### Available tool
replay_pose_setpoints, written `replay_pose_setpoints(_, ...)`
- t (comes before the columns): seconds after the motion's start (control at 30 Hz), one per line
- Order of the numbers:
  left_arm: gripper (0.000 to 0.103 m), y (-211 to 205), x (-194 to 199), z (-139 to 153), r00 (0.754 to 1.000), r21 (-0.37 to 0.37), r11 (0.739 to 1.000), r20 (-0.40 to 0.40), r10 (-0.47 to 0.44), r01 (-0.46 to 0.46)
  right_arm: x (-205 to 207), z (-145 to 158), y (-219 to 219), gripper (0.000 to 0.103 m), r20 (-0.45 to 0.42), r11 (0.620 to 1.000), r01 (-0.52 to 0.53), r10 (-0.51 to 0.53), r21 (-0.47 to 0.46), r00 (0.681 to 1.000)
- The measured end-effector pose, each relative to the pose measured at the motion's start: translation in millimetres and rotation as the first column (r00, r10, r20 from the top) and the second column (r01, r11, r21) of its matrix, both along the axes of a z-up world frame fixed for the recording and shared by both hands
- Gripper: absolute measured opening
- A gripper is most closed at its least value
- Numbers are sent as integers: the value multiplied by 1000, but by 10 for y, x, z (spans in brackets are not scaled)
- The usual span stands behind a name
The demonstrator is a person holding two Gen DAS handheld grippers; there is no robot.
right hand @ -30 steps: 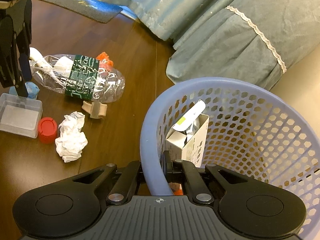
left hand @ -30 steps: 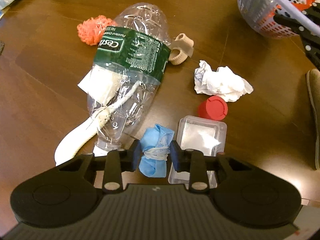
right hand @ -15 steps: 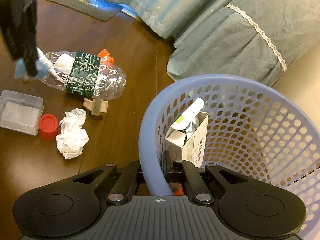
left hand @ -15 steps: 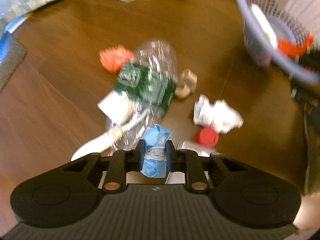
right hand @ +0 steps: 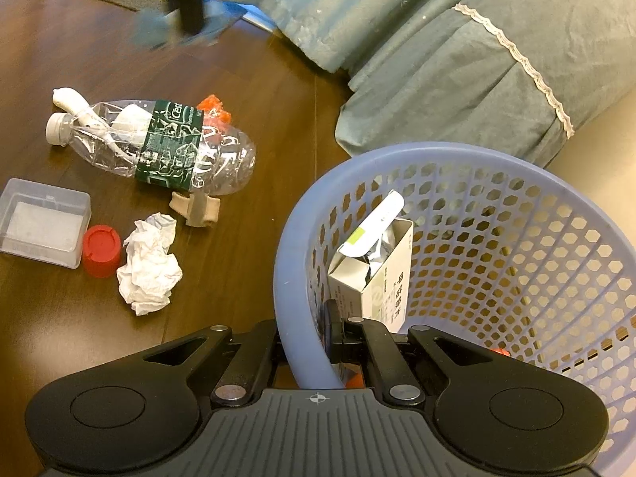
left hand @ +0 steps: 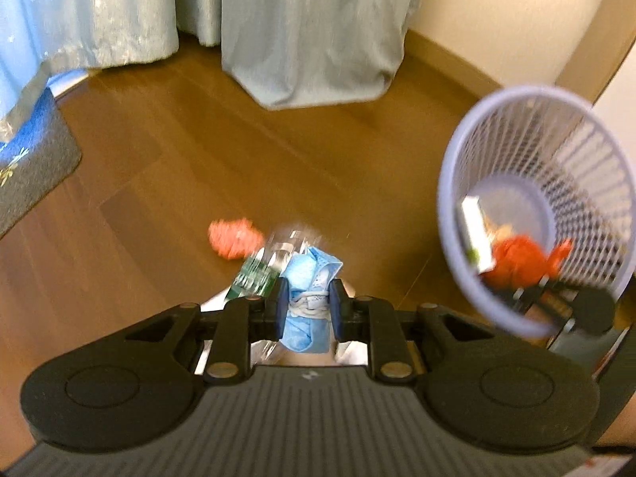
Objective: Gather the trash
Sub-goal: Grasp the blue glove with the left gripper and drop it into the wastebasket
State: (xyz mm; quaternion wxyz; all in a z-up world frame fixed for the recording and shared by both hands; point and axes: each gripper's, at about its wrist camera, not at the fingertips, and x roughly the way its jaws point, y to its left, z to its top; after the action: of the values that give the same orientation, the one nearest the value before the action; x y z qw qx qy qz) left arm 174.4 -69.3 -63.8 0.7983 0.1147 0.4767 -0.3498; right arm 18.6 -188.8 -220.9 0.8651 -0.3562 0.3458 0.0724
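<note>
Lifted off the floor, the crumpled blue mask point(left hand: 305, 306) is riding pinched in the left tool point(left hand: 305, 310); right tool point(right hand: 306, 342) is clamping the laundry basket point(right hand: 290, 262) rim. Carry it fully over the rim before letting go.

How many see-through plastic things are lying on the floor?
2. A crushed clear plastic bottle with a green label lies among the litter; a clear rectangular plastic box sits beside the round red cap. Others may be hidden.

Bare floor point(right hand: 262, 79) separates the litter pile from the basket point(right hand: 286, 278); curtains point(right hand: 457, 59) close the far side.
</note>
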Motion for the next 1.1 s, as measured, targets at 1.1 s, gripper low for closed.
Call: replay_pose_setpoints(1.1, 38, -1403, -567, 612, 949, -263, 912, 73, -306, 314, -21, 34, -29, 1, 13, 1000, 1, -2, 25, 1000)
